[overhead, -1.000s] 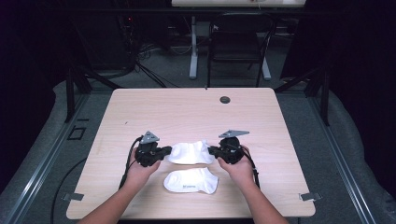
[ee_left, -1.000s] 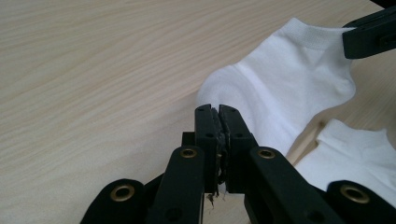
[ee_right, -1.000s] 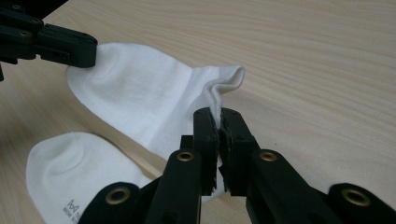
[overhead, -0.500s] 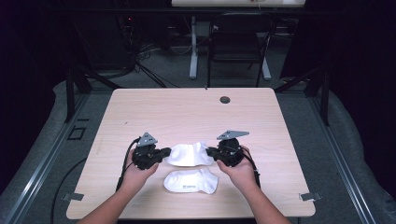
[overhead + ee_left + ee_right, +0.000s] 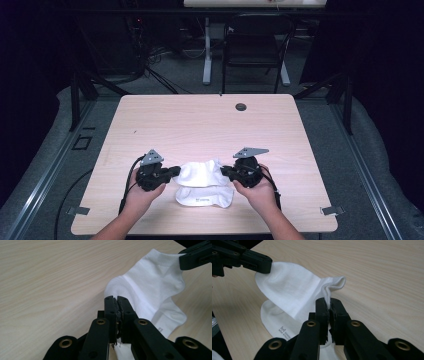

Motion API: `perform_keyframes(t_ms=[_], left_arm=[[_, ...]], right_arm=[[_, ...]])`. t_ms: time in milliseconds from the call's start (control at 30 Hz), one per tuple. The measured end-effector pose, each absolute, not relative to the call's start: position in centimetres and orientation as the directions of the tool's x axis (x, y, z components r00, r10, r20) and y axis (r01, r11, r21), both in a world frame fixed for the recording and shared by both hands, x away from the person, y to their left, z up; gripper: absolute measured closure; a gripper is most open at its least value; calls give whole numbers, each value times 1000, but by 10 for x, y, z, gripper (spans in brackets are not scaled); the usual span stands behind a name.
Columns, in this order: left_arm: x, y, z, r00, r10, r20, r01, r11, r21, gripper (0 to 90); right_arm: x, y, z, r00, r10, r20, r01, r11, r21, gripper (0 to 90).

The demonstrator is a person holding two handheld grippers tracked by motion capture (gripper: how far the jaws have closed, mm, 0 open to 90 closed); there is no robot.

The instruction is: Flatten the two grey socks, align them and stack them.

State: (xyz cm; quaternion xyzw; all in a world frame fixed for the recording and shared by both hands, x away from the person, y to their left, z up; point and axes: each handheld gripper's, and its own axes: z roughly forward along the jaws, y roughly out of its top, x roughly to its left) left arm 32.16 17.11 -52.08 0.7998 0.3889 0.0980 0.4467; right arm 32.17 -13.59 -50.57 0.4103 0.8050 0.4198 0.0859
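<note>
Tabletop point(image 5: 200, 120): sock point(image 5: 200, 172) stretched between both hand-held grippers.

A pale wood-grain surface point(image 5: 200, 120) carries one white sock point(image 5: 205, 196) lying flat near its front edge, with a small dark round grommet point(image 5: 241, 106) by the back edge.

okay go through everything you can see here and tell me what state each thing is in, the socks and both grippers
Upper sock: held at both ends, lifted between the grippers above the other sock.
Lower sock: lying flat on the table, printed mark up.
Left gripper: shut on one end of the upper sock.
Right gripper: shut on the cuff end of the upper sock.
</note>
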Motion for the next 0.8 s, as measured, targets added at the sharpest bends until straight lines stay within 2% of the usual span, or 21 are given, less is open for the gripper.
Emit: perform_keyframes(t_ms=[367,800], left_arm=[[299,172,-523,695,692,-195,524,-303,796,872],[287,175,-530,690,690,-221,534,-277,799,872]], right_arm=[[297,-134,-505,-676,711,192,573,344,744,860],[284,-142,-511,-663,719,208,589,329,738,860]])
